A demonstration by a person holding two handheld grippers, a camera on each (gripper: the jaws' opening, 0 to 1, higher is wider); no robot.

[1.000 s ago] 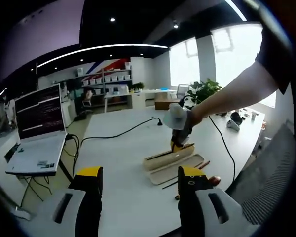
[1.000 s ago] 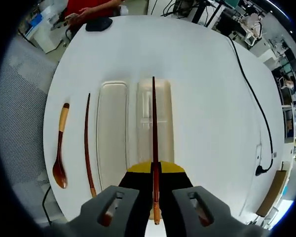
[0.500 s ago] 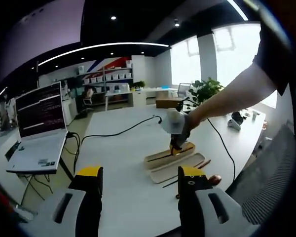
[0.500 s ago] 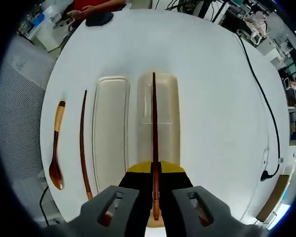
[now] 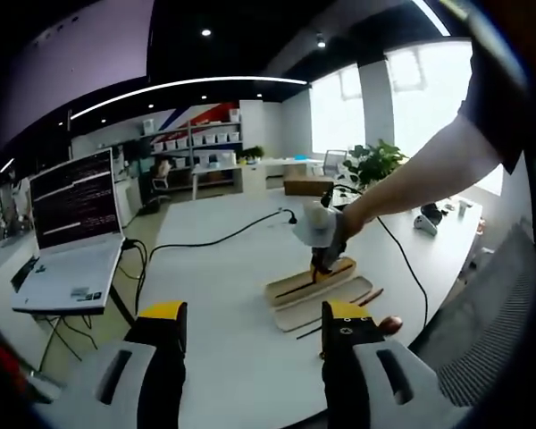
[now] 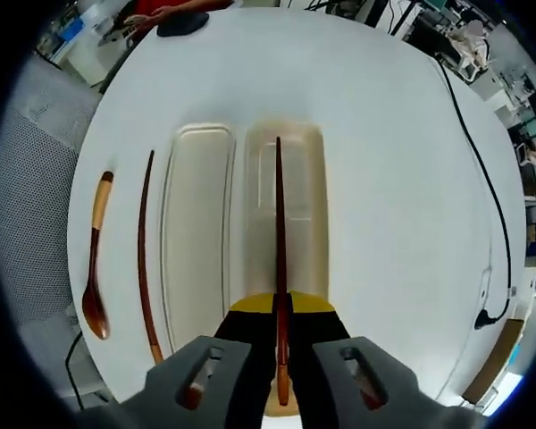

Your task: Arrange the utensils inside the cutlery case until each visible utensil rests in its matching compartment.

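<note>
My right gripper [image 6: 281,350] is shut on a dark red chopstick [image 6: 279,232], which points forward along the tan half of the cutlery case [image 6: 308,206]. The paler second half [image 6: 195,232] lies just to its left. Further left on the white table lie another dark chopstick [image 6: 143,250] and a wooden spoon [image 6: 96,259]. In the left gripper view, the right gripper [image 5: 322,239], held by a person's arm, hangs over the case [image 5: 295,284]. My left gripper [image 5: 255,323] stands open over the table's near edge with nothing between its jaws.
A laptop [image 5: 71,241] sits on a stand at the left of the table, and a black cable [image 5: 214,241] runs across the table top. A dark pouch [image 6: 180,22] lies at the table's far edge near a person's hand. The table edge [image 6: 71,295] is close beside the spoon.
The right gripper has come down a little over the tan half of the case, chopstick still in its grip. The left gripper has held still.
</note>
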